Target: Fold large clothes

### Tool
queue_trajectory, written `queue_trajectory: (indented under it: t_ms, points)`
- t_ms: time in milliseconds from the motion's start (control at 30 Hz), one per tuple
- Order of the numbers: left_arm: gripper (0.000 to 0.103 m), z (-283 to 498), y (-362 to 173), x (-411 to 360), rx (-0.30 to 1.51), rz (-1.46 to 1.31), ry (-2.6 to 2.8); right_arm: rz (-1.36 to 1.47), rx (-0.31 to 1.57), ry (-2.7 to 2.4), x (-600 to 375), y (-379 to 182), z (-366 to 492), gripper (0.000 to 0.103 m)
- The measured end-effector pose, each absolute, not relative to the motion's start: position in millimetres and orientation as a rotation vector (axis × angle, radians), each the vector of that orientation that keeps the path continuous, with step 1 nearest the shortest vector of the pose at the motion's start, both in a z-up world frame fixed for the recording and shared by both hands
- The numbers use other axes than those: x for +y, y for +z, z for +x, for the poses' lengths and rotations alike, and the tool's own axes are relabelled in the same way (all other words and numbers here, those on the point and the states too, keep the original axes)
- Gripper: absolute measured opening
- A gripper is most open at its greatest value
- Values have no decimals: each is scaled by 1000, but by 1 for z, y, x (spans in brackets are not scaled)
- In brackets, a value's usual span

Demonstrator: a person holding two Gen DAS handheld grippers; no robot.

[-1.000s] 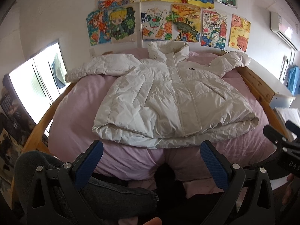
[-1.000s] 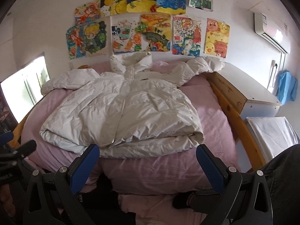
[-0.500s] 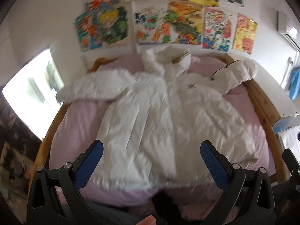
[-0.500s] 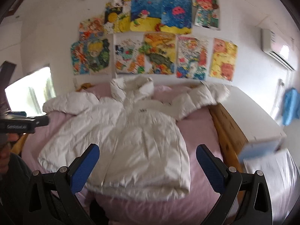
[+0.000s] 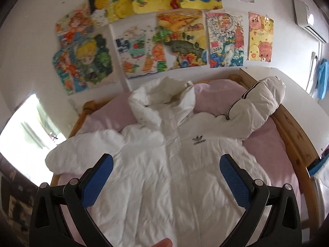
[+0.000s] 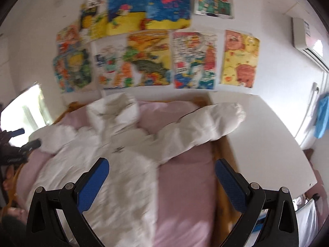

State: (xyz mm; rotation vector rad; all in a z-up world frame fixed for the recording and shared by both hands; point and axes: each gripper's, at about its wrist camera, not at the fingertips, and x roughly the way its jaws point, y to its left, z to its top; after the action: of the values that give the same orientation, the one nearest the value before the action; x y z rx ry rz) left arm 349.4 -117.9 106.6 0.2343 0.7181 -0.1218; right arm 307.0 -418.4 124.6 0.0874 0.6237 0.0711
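left gripper (image 5: 166, 164) — jaws wide apart, empty | right gripper (image 6: 162, 165) — likewise

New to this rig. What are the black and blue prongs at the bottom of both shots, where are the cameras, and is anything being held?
No robot arm here: a person carries a two-finger gripper in each hand, and each one has a fisheye camera looking forward along its fingers. The prongs are those fingers with blue pads. One picture is from the left gripper, the other from the right gripper. Both have their jaws spread wide with nothing between them, so nothing is held. Below them a white puffer jacket lies front up, sleeves out, on a bed with a pink sheet and a wooden frame. Children's drawings cover the wall behind.
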Motion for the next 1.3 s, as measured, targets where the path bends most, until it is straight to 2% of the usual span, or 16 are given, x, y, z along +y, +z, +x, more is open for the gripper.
queue_trajectory:
  t_ms: [200,433,533,667,867,1033,1067,1100,1167,1200,1300]
  points:
    - [102,429,58,-146,741,211,-152,140,656,-20,-486,82,385,103]
    - [102,491,6,-157,705,110,-171,412,602,-133,-570,37,450,103]
    - [102,495,-6,-163,704,83,-165,537,572,-130,-599,29,473,100]
    - [102,504,-37,-167,788,105,-126,651,592,-141,-634,10,519,91]
    - [102,506,-66,-147,838,116,-94,805,601,-219,-675,-27,564,90]
    - [102,506,-68,-135,830,112,-77,935,612,-271,-691,-56,589,90]
    - [102,506,-67,-133,826,113,-73,923,608,-275,-690,-57,594,86]
    - [102,505,-65,-132,822,114,-70,906,614,-280,-689,-59,598,73]
    - [102,505,-60,-126,808,111,-52,894,620,-306,-691,-62,600,57]
    - [102,506,-58,-125,804,108,-47,910,603,-312,-692,-63,597,43]
    - [102,511,-53,-118,800,110,-2,915,564,-316,-694,-57,585,21]
